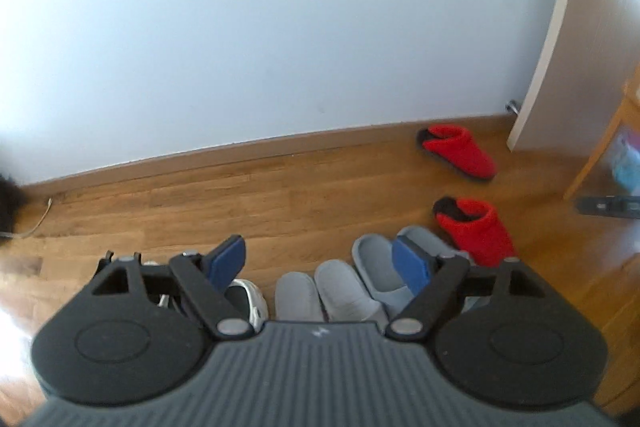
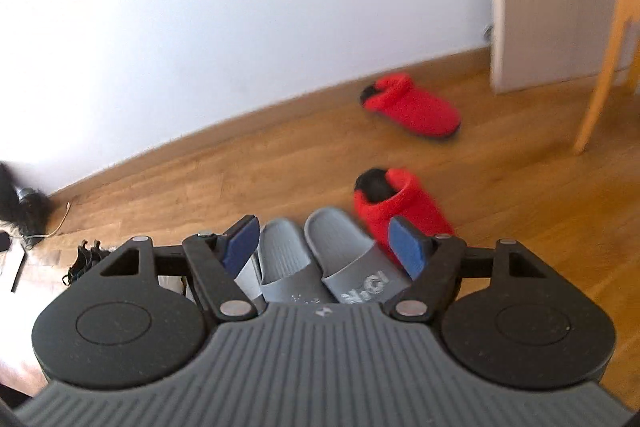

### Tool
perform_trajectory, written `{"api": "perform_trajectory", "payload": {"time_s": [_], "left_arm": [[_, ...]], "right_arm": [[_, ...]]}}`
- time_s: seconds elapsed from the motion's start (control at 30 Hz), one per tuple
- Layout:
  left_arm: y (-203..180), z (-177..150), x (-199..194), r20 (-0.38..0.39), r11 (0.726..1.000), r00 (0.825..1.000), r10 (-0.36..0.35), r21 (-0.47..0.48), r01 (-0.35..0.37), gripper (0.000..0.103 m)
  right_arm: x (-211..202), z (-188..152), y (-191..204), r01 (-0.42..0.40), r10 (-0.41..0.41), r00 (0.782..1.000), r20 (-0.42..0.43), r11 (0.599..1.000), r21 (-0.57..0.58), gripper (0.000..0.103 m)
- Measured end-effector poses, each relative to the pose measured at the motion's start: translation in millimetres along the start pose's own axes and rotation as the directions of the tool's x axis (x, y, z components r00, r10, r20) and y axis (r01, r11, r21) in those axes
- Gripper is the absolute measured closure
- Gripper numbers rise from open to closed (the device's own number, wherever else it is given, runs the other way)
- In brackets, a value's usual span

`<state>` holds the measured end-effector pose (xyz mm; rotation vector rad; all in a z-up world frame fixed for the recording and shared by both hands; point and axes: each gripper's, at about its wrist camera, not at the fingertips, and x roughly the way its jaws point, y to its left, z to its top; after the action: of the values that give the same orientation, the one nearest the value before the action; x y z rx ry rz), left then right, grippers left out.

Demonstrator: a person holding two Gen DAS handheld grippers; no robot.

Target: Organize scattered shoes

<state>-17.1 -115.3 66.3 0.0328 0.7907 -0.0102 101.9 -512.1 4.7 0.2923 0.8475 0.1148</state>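
Left gripper (image 1: 320,261) jaws spread, empty, above pale grey slippers (image 1: 328,293). Right gripper (image 2: 322,245) jaws spread, empty, over grey rubber slides (image 2: 320,259). Two red fleece slippers (image 2: 402,209), (image 2: 414,105) at 1 o'clock on wooden floor (image 2: 240,167).

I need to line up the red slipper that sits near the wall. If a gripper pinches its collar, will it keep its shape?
Probably not: the far red slipper looks padded and soft, so the collar would likely squash and the toe droop. It seems light. Its dark sole lies flat on the wooden floor, so a push should slide it rather than tip it.
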Motion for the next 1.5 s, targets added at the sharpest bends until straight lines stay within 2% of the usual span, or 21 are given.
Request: {"api": "perform_trajectory", "payload": {"time_s": [0.1, 0.2, 0.3, 0.4, 0.5, 0.63, 0.67, 0.73, 0.8, 0.83, 0.9, 0.97, 1.07, 1.1, 1.17, 1.2, 1.23, 1.27, 1.37, 1.47, 1.5], "left_arm": [[-12, 6, -3, 0.048, 1.0, 0.998, 0.03, -0.005, -0.029, 0.02], [-31, 21, 14, 0.095, 0.997, 0.993, 0.072, -0.002, -0.072, 0.003], [-50, 44, 55, 0.034, 0.999, 0.999, 0.007, -0.033, -0.005, 0.001], [-81, 72, 112, 0.007, 0.998, 0.999, -0.053, -0.029, 0.053, 0.0], [-130, 102, 190, 0.039, 0.994, 0.994, -0.104, 0.051, 0.101, 0.0], [-203, 133, 315, 0.032, 0.959, 0.974, -0.224, 0.184, 0.214, 0.001], [-211, 135, 327, 0.025, 0.955, 0.973, -0.23, 0.199, 0.221, 0.001], [-251, 142, 398, -0.015, 0.927, 0.964, -0.265, 0.272, 0.259, 0.001], [-277, 143, 449, -0.035, 0.913, 0.959, -0.283, 0.296, 0.28, 0.001], [-291, 143, 479, -0.045, 0.907, 0.956, -0.291, 0.306, 0.291, 0.001], [-304, 141, 514, -0.061, 0.906, 0.957, -0.284, 0.31, 0.289, 0.001], [-316, 141, 542, -0.082, 0.91, 0.955, -0.284, 0.291, 0.295, 0.001], [-327, 143, 590, -0.198, 0.916, 0.939, -0.281, 0.235, 0.324, 0.001], [-334, 138, 620, -0.315, 0.911, 0.909, -0.271, 0.22, 0.348, 0.002], [-337, 133, 638, -0.377, 0.911, 0.888, -0.263, 0.206, 0.357, 0.012], [-333, 131, 636, -0.345, 0.905, 0.891, -0.296, 0.196, 0.377, 0.019], [-331, 128, 634, -0.316, 0.899, 0.892, -0.323, 0.193, 0.394, 0.039], [-331, 125, 629, -0.309, 0.892, 0.895, -0.321, 0.221, 0.396, 0.05], [-334, 120, 618, -0.317, 0.865, 0.887, -0.335, 0.27, 0.423, 0.062], [-339, 112, 592, -0.322, 0.797, 0.855, -0.406, 0.333, 0.504, 0.064], [-341, 105, 580, -0.338, 0.76, 0.831, -0.441, 0.351, 0.547, 0.064]], "right_arm": [[-42, 8, 5, 0.017, -0.019, 0.999, 0.035, 0.999, 0.038, 0.03], [-67, 6, 2, 0.031, -0.038, 0.995, 0.094, 0.997, 0.071, 0.03], [-63, 1, -5, 0.045, -0.053, 0.993, 0.106, 0.996, 0.079, 0.03], [-33, 3, -21, 0.05, -0.056, 0.996, 0.076, 0.996, 0.078, 0.029], [1, 3, -40, 0.052, -0.055, 0.998, 0.044, 0.996, 0.078, 0.028], [60, -4, -78, 0.031, -0.03, 0.999, -0.014, 0.993, 0.113, 0.026], [78, -9, -88, 0.042, -0.038, 0.999, -0.034, 0.993, 0.111, 0.025], [110, -19, -105, 0.052, -0.044, 0.997, -0.067, 0.992, 0.116, 0.025], [132, -27, -114, 0.059, -0.048, 0.995, -0.083, 0.989, 0.133, 0.024], [141, -30, -118, 0.062, -0.05, 0.995, -0.088, 0.988, 0.14, 0.024], [160, -35, -124, 0.069, -0.054, 0.993, -0.103, 0.986, 0.151, 0.023], [189, -38, -132, 0.055, -0.028, 0.987, -0.156, 0.984, 0.169, 0.023], [212, -30, -141, 0.067, -0.035, 0.98, -0.197, 0.986, 0.156, 0.023], [216, -26, -144, 0.07, -0.038, 0.979, -0.198, 0.985, 0.155, 0.022], [223, -18, -149, 0.074, -0.042, 0.979, -0.198, 0.985, 0.154, 0.022], [226, -15, -153, 0.074, -0.043, 0.98, -0.195, 0.985, 0.155, 0.021], [231, -10, -159, 0.072, -0.04, 0.981, -0.19, 0.984, 0.162, 0.021], [234, -9, -163, 0.071, -0.039, 0.981, -0.188, 0.983, 0.167, 0.021], [238, -7, -173, 0.069, -0.04, 0.986, -0.163, 0.982, 0.177, 0.02], [237, -7, -185, 0.083, -0.058, 0.99, -0.127, 0.976, 0.2, 0.02], [235, -8, -188, 0.08, -0.056, 0.991, -0.122, 0.977, 0.199, 0.02]]}}
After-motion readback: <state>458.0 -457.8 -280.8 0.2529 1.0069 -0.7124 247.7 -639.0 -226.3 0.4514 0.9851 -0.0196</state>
